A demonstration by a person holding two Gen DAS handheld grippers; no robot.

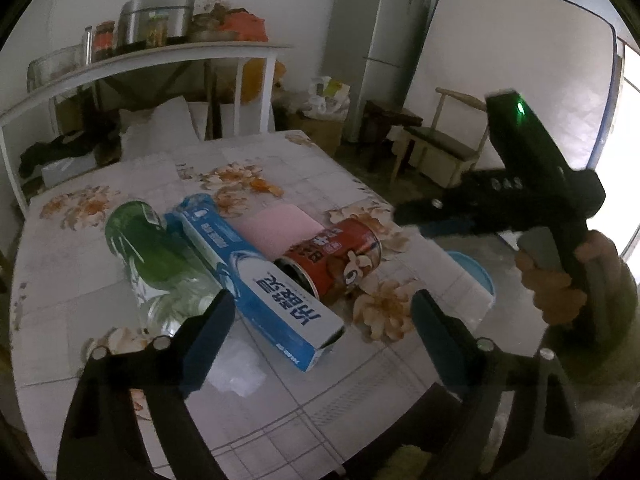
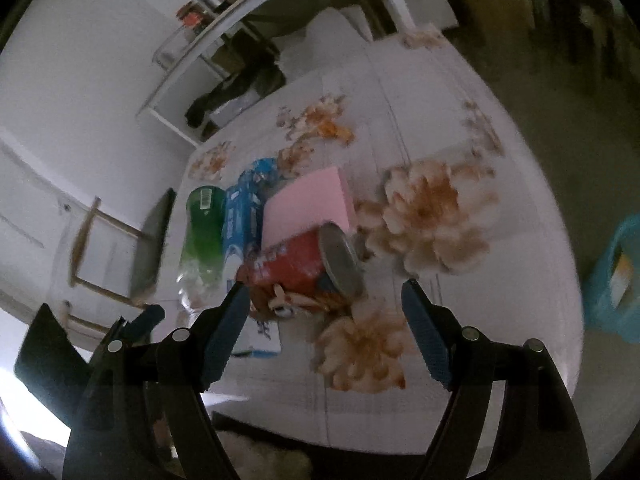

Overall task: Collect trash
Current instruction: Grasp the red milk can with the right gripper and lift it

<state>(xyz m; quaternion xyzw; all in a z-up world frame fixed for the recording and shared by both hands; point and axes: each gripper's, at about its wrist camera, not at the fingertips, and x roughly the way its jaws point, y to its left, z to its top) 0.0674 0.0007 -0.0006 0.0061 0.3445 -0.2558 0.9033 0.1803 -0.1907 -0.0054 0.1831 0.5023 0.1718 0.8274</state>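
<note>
Left wrist: my left gripper (image 1: 322,314) spread wide, empty, over carton (image 1: 256,276); bottle (image 1: 154,258), can (image 1: 338,258), pink pad (image 1: 280,228) alongside on table (image 1: 304,164). Right gripper (image 2: 325,308) agape, empty, near can (image 2: 304,264).

Blue bin (image 2: 618,280) blurred, cut by frame edge.

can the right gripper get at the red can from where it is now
Probably yes. The right gripper is open and the red can lies on its side just ahead of its fingertips, steel end toward the free side. Only the pink sponge behind and the blue box beside crowd it.
</note>
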